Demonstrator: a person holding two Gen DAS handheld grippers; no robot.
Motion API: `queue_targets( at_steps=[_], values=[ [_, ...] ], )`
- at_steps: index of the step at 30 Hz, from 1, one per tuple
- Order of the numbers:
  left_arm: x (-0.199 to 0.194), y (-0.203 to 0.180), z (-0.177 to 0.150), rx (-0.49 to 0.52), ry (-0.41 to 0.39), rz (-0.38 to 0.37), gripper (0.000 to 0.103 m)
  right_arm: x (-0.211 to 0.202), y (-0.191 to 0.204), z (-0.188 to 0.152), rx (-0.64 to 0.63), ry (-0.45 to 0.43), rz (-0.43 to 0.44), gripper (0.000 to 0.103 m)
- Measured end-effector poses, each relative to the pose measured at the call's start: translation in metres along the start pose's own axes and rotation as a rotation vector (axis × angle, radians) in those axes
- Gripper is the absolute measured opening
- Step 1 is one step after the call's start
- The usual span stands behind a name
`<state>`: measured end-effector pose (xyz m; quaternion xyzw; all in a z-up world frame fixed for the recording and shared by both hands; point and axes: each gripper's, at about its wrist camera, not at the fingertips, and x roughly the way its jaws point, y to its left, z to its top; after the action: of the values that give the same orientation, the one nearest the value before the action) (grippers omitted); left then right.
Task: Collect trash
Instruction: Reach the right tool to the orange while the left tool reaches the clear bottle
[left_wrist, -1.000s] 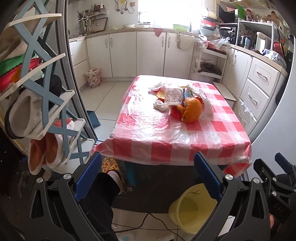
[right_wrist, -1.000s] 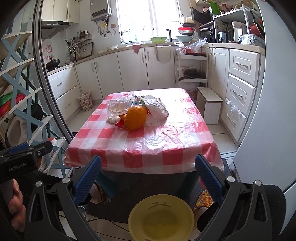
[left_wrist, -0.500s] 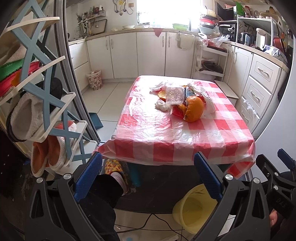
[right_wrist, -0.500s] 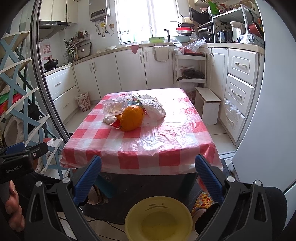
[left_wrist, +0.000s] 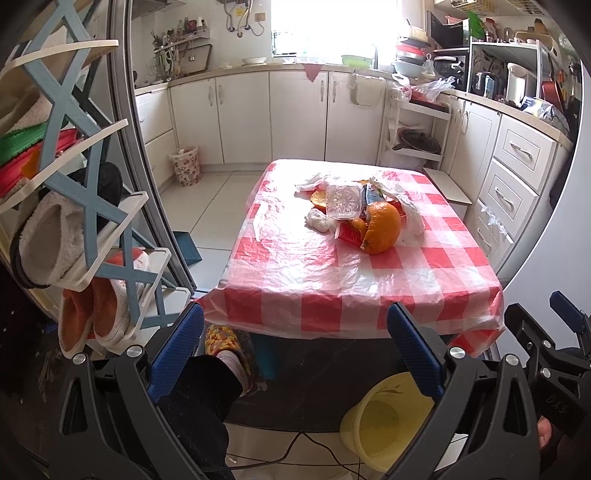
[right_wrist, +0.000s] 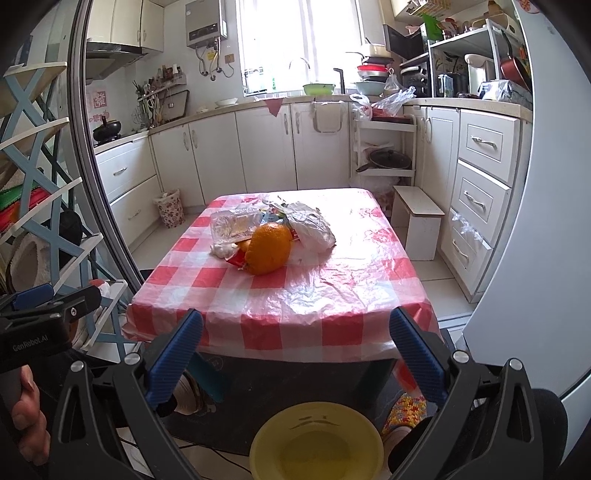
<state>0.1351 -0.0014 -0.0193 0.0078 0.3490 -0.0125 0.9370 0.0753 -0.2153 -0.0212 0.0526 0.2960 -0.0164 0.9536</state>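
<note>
A heap of trash lies on the red-checked table (left_wrist: 332, 291) (right_wrist: 332, 295): orange peel (left_wrist: 382, 227) (right_wrist: 267, 248), a clear plastic container (left_wrist: 343, 197) (right_wrist: 234, 223), a white plastic bag (left_wrist: 402, 199) (right_wrist: 312, 225), a crumpled tissue (left_wrist: 317, 220) (right_wrist: 220, 250) and a red wrapper (left_wrist: 349, 233). A yellow bin (left_wrist: 384, 421) (right_wrist: 316, 441) stands on the floor in front of the table. My left gripper (left_wrist: 295, 350) and right gripper (right_wrist: 295, 352) are both open and empty, held short of the table's near edge, above the floor.
A shoe rack (left_wrist: 85, 206) with slippers stands at the left. White cabinets (left_wrist: 517, 177) and a small step stool (right_wrist: 417, 221) line the right. A patterned waste basket (left_wrist: 185, 165) sits by the far cabinets. A person's legs and slippered feet (left_wrist: 225, 343) are near the bin.
Both views have pulled back and risen a little, so the table looks slightly farther. Both grippers stay open and empty.
</note>
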Motion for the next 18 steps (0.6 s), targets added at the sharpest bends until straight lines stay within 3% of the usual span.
queue_targets(
  at_steps=[9,18],
  values=[
    [0.026,-0.01,0.025,0.053,-0.057,-0.001,0.095,0.029,0.006,0.02,-0.027,0.006,0.036,0.097],
    [0.128,-0.03,0.083,0.061,-0.009,-0.032,0.095,0.116,-0.001,0.045,-0.016,0.113,0.07,0.097]
  ],
)
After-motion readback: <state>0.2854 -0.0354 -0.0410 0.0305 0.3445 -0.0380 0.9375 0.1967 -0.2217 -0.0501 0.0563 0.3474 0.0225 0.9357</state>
